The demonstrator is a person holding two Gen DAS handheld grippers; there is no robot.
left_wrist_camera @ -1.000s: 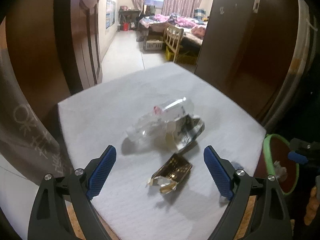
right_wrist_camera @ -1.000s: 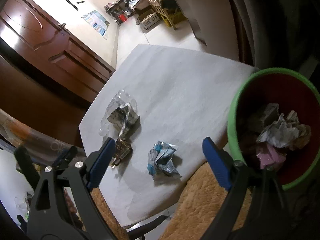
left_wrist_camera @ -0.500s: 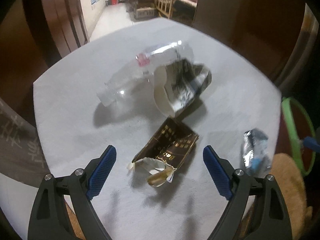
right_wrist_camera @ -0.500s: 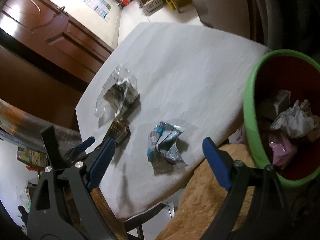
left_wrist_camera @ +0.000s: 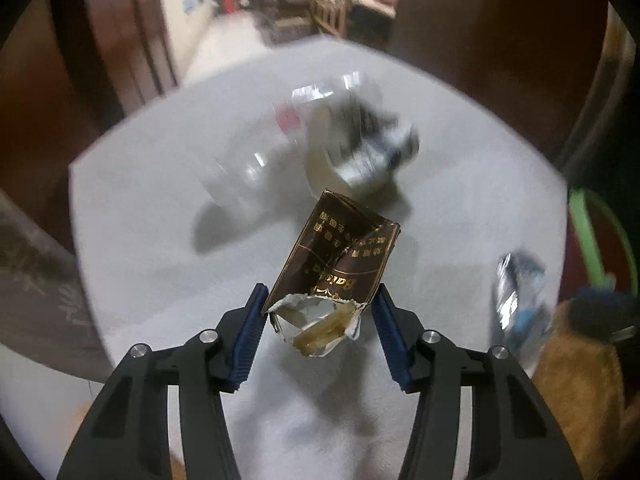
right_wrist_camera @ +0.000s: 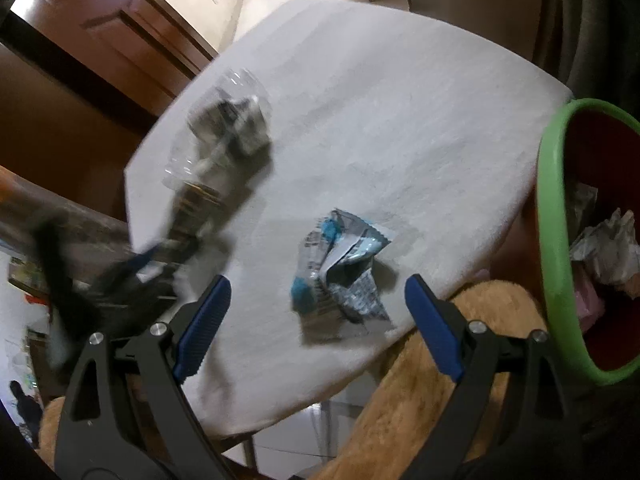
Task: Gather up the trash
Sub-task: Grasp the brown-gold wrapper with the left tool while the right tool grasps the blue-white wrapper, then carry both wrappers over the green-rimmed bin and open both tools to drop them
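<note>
My left gripper [left_wrist_camera: 318, 304] is shut on a crushed brown and gold cigarette pack [left_wrist_camera: 340, 260], pads pressing its torn lower end, just above the white table [left_wrist_camera: 152, 216]. Behind it lie a clear plastic bottle [left_wrist_camera: 256, 172] and a crumpled black and white wrapper [left_wrist_camera: 372, 148]. My right gripper [right_wrist_camera: 316, 296] is open, its jaws wide either side of a crumpled blue and silver wrapper [right_wrist_camera: 340, 276] near the table's front edge. The left gripper shows blurred in the right wrist view [right_wrist_camera: 136, 268].
A green-rimmed red bin [right_wrist_camera: 552, 216] holding crumpled trash stands right of the table; its rim also shows in the left wrist view [left_wrist_camera: 580, 232]. A tan fuzzy seat [right_wrist_camera: 424, 408] sits below the table edge. Brown wooden doors [right_wrist_camera: 120, 28] stand behind.
My left gripper moved down onto the cigarette pack and closed on it. My right gripper moved closer to the blue and silver wrapper, still open.
</note>
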